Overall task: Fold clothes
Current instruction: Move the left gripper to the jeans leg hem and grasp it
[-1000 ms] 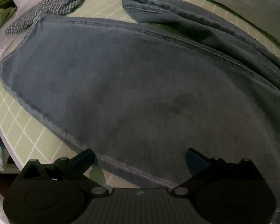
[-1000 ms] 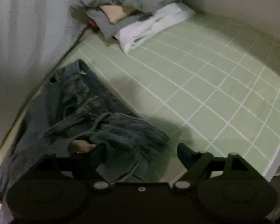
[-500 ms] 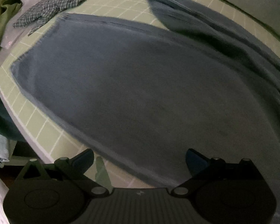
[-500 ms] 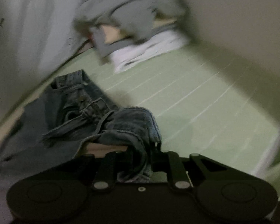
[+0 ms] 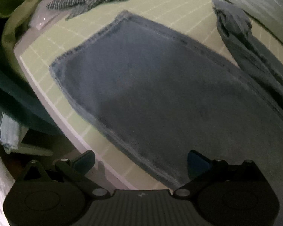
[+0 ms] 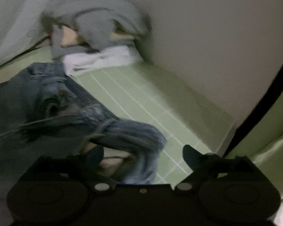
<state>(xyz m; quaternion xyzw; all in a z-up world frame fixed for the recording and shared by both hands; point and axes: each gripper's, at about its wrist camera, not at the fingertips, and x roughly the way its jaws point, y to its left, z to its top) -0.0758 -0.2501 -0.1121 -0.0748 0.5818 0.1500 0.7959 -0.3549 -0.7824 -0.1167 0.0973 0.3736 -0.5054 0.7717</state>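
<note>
No text, label, brand or number can be read in either view. The left gripper (image 5: pixel 140 159) body carries only a small pale mark at its centre, too small to make out. The jeans (image 6: pixel 52 101) show a metal button, its face too blurred to read.

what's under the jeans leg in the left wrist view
The jeans leg lies flat on the green checked sheet, which shows along its edges. Whatever lies directly beneath the denim is covered and cannot be seen.
</note>
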